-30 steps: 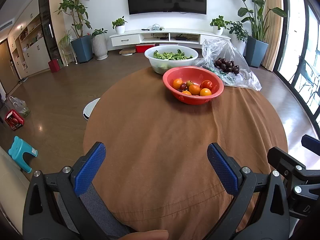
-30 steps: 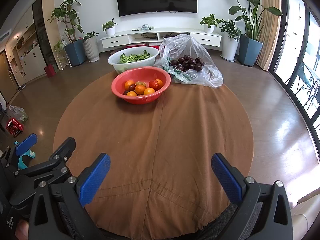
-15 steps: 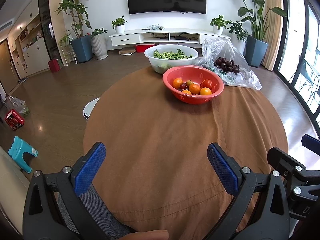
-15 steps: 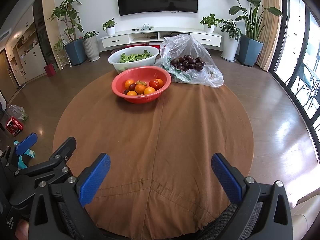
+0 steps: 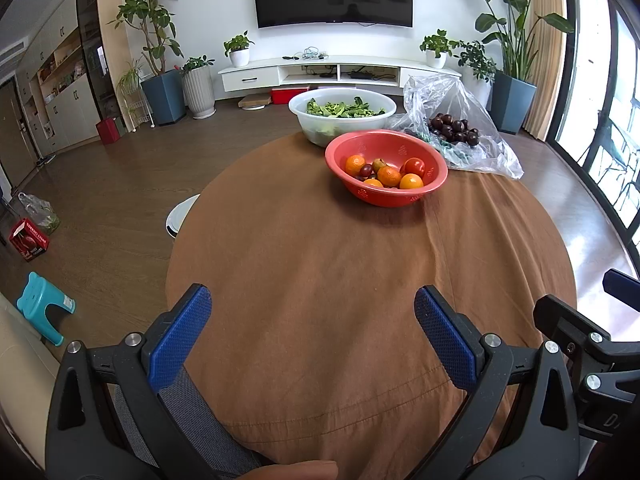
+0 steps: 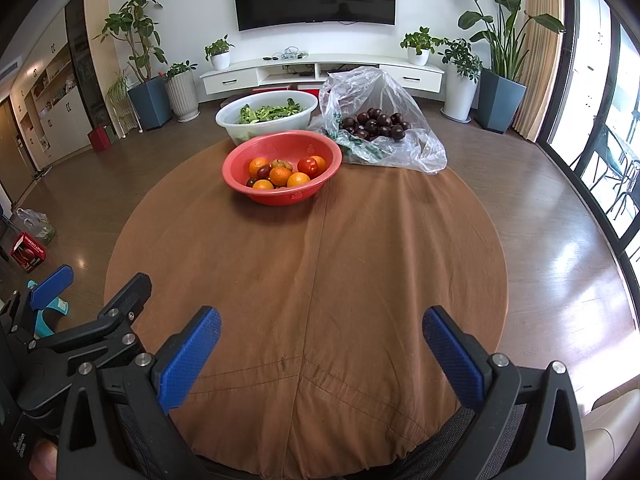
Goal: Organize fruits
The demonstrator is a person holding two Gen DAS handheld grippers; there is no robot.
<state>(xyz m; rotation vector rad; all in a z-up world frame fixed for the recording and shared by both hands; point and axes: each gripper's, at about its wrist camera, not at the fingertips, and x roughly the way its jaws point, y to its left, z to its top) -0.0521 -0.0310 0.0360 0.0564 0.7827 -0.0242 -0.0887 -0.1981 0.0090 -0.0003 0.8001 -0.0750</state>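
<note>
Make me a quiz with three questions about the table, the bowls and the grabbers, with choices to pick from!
1. Where are the dark plums?
A. in the red bowl
B. in the plastic bag
C. on the floor

2. What colour is the bowl with the oranges?
A. red
B. white
C. blue

3. How are the two grippers?
A. both shut on fruit
B. one open, one shut
C. both open and empty

Answers:
1 B: the plums lie heaped inside the clear bag, right of the bowls.
2 A: the oranges sit in the red bowl; the white bowl behind it holds greens.
3 C: the left gripper and the right gripper both have their blue pads spread wide, with only tablecloth between them.
</note>
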